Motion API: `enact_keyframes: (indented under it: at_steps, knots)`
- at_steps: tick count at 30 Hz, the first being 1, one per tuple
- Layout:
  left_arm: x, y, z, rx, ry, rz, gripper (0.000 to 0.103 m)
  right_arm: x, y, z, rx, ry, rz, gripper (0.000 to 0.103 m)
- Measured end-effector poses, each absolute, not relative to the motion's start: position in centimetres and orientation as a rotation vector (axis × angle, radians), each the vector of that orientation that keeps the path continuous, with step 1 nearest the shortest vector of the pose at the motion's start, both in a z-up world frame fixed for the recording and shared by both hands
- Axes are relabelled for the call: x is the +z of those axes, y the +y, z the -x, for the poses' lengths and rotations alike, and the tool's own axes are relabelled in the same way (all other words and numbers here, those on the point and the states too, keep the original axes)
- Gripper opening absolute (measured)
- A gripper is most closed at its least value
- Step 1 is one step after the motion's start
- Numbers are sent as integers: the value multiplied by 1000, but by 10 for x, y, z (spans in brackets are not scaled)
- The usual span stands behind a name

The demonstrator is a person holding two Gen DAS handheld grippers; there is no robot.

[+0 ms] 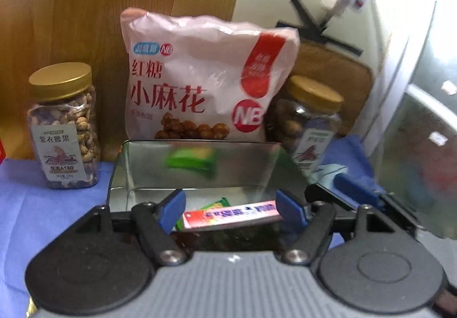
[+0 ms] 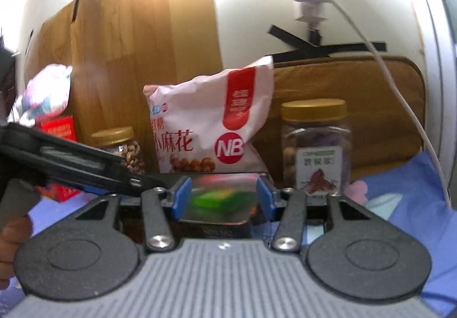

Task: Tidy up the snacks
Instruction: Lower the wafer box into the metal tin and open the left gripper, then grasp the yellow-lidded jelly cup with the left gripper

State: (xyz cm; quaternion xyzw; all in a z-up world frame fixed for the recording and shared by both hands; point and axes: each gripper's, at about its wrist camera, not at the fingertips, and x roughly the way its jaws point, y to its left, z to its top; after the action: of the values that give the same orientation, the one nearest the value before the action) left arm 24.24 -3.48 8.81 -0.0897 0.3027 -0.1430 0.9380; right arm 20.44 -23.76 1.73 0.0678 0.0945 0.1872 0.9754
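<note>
shiny metal tin [image 1: 258, 159] sits on the blue cloth [image 1: 42, 203], lid off, right in front of both grippers. left gripper [image 1: 231, 208] has its blue pads spread apart with a pink candy stick [image 1: 230, 214] lying crosswise between them; the right pad looks to touch the stick's end, the left one shows a gap, so cannot tell if it is gripped or just let go. stick hangs at the tin's near edge, over a green packet [image 1: 217, 203], likely being dropped in. another green packet [image 1: 191, 159] shows blurred at the tin's back wall, maybe a reflection, unclear.

right gripper [image 2: 221, 198] has its pads set wide, straddling the near end of the tin [image 2: 220, 201] by the look of it, probably to steady it while the other side loads; whether the pads press the walls cannot be told. left gripper's black body crosses that view from the left.

behind the tin, the pink snack bag [image 1: 205, 75] stands leaning on the wooden board [image 1: 85, 4], with a gold-lid nut jar [image 1: 65, 126] to the left and a second jar [image 1: 310, 124] to the right, lined up as a back row. red box [image 2: 58, 129] further left. small sweets go in the tin, big items stay outside, seems the plan.
</note>
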Motion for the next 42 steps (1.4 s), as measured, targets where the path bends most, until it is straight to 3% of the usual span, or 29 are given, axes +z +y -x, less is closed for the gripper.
enact_keyframes:
  at_steps: [9, 18, 32, 36, 42]
  knots:
    - [69, -40, -192, -441, 695, 205, 68, 11, -259, -161, 460, 292, -206, 49]
    - [44, -45, -200, -489, 809, 317, 66, -20, -232, -126, 501, 408, -45, 47]
    - [20, -66, -206, -469, 872, 262, 44, -30, -212, -133, 538, 469, 16, 50]
    - [18, -62, -203, -457, 877, 274, 43, -32, -214, -140, 548, 516, -21, 54]
    - [24, -47, -192, -457, 874, 336, 44, -34, -210, -141, 567, 535, -22, 51]
